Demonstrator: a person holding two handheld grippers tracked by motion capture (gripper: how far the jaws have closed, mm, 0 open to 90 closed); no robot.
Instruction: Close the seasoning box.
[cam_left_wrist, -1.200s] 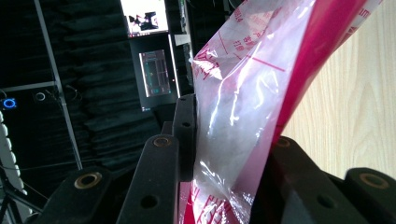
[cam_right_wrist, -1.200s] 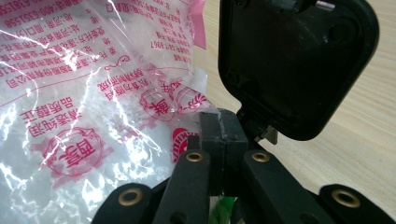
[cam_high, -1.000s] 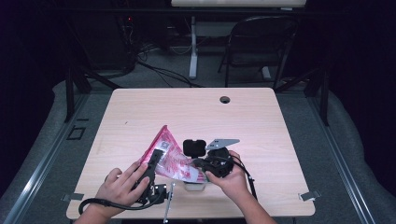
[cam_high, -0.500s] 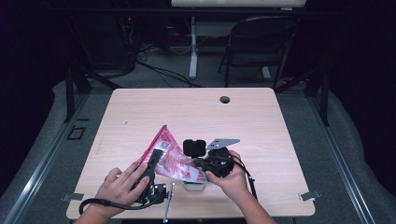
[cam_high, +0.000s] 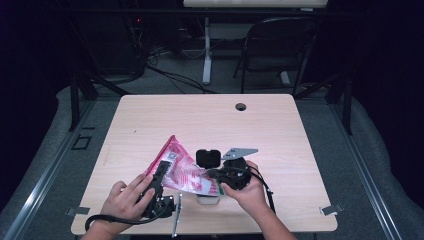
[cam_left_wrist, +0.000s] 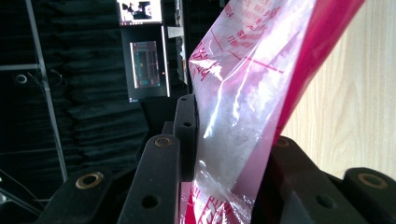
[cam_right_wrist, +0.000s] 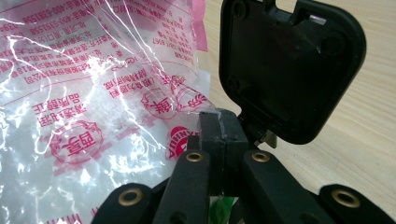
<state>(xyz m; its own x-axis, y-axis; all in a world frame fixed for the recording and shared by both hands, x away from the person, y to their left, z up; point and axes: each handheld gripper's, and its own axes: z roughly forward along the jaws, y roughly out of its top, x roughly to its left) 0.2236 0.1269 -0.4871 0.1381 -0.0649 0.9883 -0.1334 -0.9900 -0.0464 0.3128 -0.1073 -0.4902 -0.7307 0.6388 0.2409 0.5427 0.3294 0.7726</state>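
Observation:
A pink and clear plastic bag printed with red text and holding white grains is stretched between both grippers above the wooden table. My left gripper is shut on the bag's left side; in the left gripper view the bag rises from between the jaws of that gripper. My right gripper is shut on the bag's right edge, and in the right gripper view clear film of the bag is pinched at the tips of that gripper. A black square lid stands open just behind, over a pale container partly hidden under the bag.
A round cable hole sits near the table's far edge. A folding chair and a desk leg stand beyond the table. A lit monitor shows in the dark background of the left gripper view.

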